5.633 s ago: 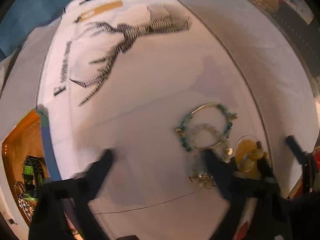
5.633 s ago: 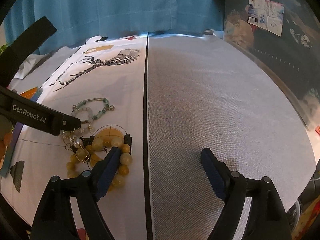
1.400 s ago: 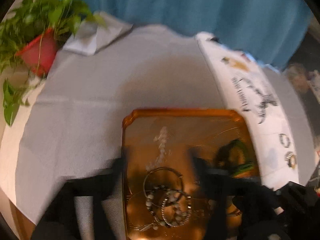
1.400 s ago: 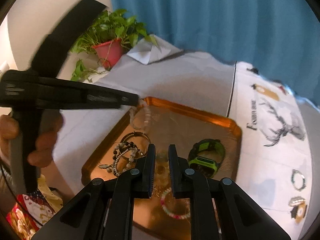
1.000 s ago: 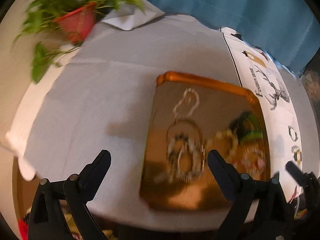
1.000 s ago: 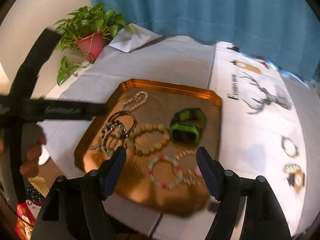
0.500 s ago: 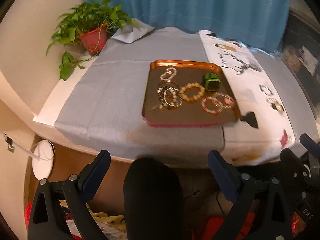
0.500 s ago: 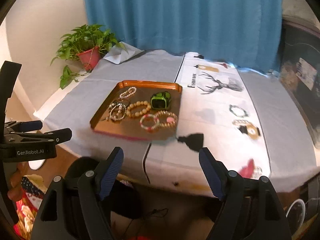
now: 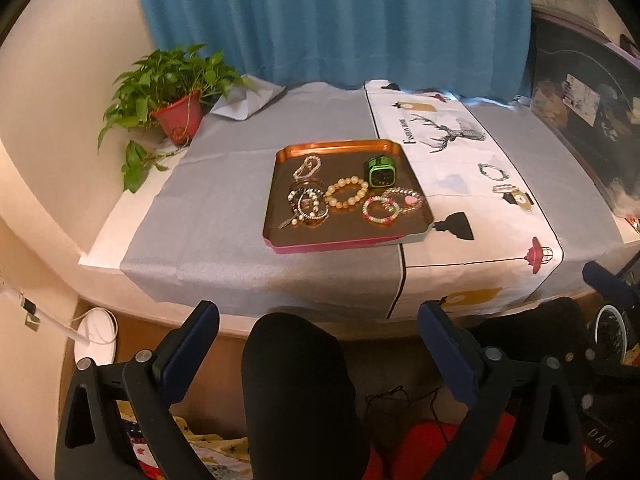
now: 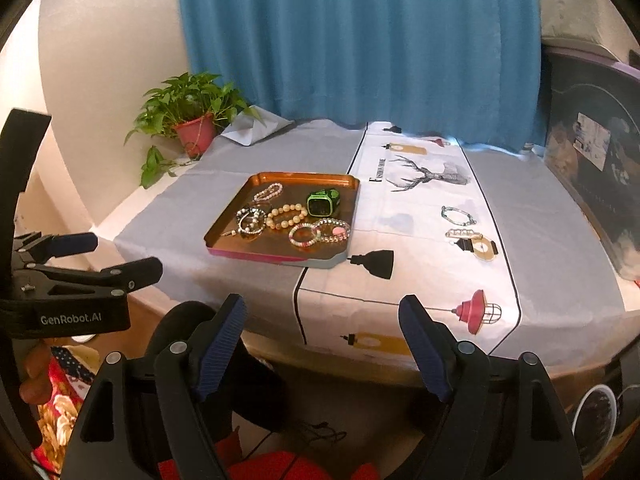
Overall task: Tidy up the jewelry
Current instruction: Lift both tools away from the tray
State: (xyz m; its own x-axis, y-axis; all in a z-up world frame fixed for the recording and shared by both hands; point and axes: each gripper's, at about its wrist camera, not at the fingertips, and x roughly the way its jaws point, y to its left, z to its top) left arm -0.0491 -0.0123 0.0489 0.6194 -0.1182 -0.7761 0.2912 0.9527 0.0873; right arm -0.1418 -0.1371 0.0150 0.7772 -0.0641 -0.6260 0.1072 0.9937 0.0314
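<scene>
Both wrist cameras look down and forward from off the table's near edge, well back from the copper tray (image 9: 280,168) (image 10: 224,220); the right view sits further right; both share it.

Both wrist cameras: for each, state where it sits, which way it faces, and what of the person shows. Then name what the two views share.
Left wrist: sits on the left gripper, held back from the table's near edge, facing forward and down at the copper tray; open jaws and a dark-clad knee show.
Right wrist: sits on the right gripper, facing the same way from further right; open jaws, the left gripper and a hand show.
Shared: tray, green watch, potted plant, blue curtain.
</scene>
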